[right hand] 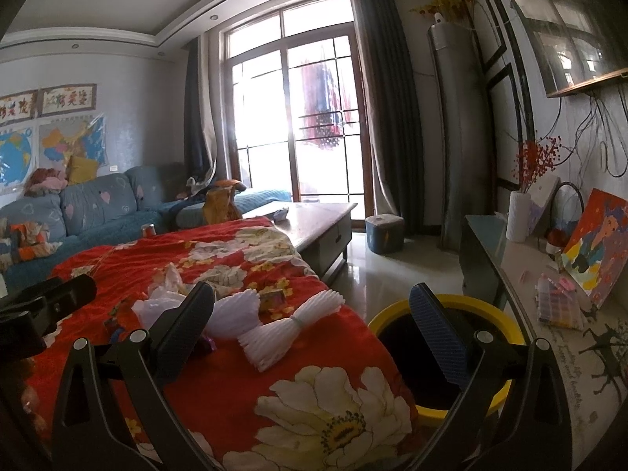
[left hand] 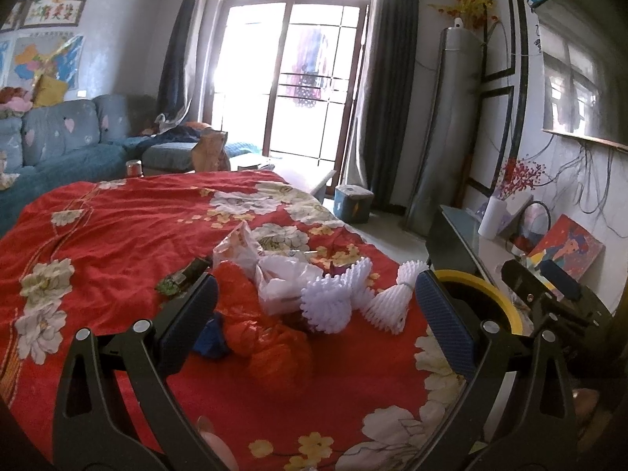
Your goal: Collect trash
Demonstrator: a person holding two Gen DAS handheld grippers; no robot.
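Note:
Trash lies on a red flowered cloth (left hand: 117, 235) over a table: a crumpled orange plastic bag (left hand: 271, 341), a white plastic bag (left hand: 282, 278), two white foam fruit nets (left hand: 333, 298) (left hand: 396, 298), a dark green wrapper (left hand: 184, 274) and a small blue scrap (left hand: 212, 337). My left gripper (left hand: 314, 310) is open and empty, just short of the pile. My right gripper (right hand: 310, 322) is open and empty above the cloth's right edge, near the tied foam net (right hand: 290, 325). A yellow-rimmed black bin (right hand: 443, 353) stands right of the table; it also shows in the left wrist view (left hand: 506, 302).
A blue sofa (right hand: 98, 212) stands behind the table on the left. A coffee table (right hand: 314, 223) and a small blue stool (right hand: 384, 231) are beyond. A side cabinet (right hand: 510, 259) with a vase, paintings and boxes runs along the right wall.

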